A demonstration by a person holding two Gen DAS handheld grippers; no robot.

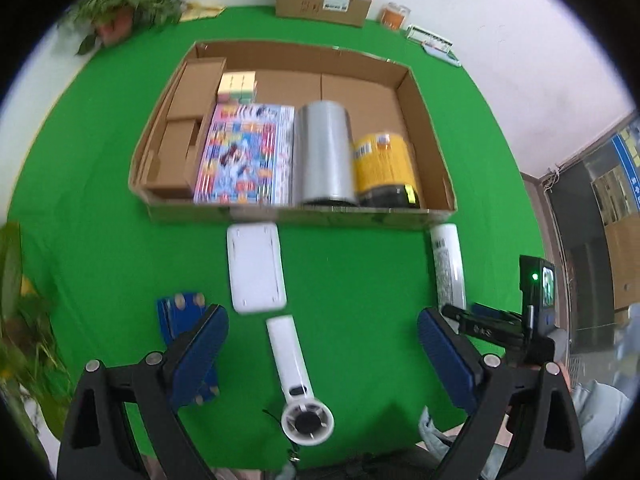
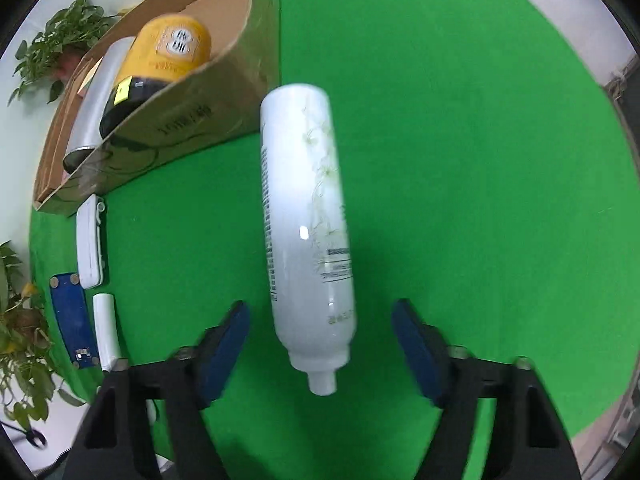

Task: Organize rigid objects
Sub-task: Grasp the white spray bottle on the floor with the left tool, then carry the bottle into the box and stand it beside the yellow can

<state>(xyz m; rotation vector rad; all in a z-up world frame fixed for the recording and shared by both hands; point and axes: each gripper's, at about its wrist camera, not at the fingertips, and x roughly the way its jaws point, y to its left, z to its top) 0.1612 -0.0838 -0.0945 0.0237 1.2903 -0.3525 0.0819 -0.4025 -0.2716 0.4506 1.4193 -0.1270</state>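
Across the left wrist view, upper centre, sits the shallow brown cardboard tray (image 1: 430, 152) on the green cloth-covered table (image 1: 100, 184). Inside it, L to R: a colourful printed booklet (image 1: 244, 156), a silver metal cylinder (image 1: 324, 152) lying on its side, and a yellow-labelled can w/ dark base (image 1: 384, 168); pastel blocks (image 1: 237, 87) at the back. Below the tray front wall, on the cloth: a flat white rounded plastic case (image 1: 256, 268), a white handheld fan (image 1: 294, 376) w/ round head nearest the camera, and a blue flat board (image 1: 180, 312) at lower left. The left gripper (image 1: 323, 354) is spread wide, holding nothing, straddling the fan handle w/o touching it.

Over in the right wrist view, centre frame, the tall white plastic bottle (image 2: 308, 224) lies on the cloth, nozzle toward the camera, base near the tray (image 2: 192, 120) corner at upper left. The right gripper (image 2: 320, 344) is released, pads either side of the bottle's lower body, apart from it.

Step in hand looks like picking the bottle. Judgement: go fwd a bit so the pads meet the straight body, not the tapering shoulder; close evenly since it's round and may roll or slip; lift level, clear the tray wall, then lay it beside the yellow can.
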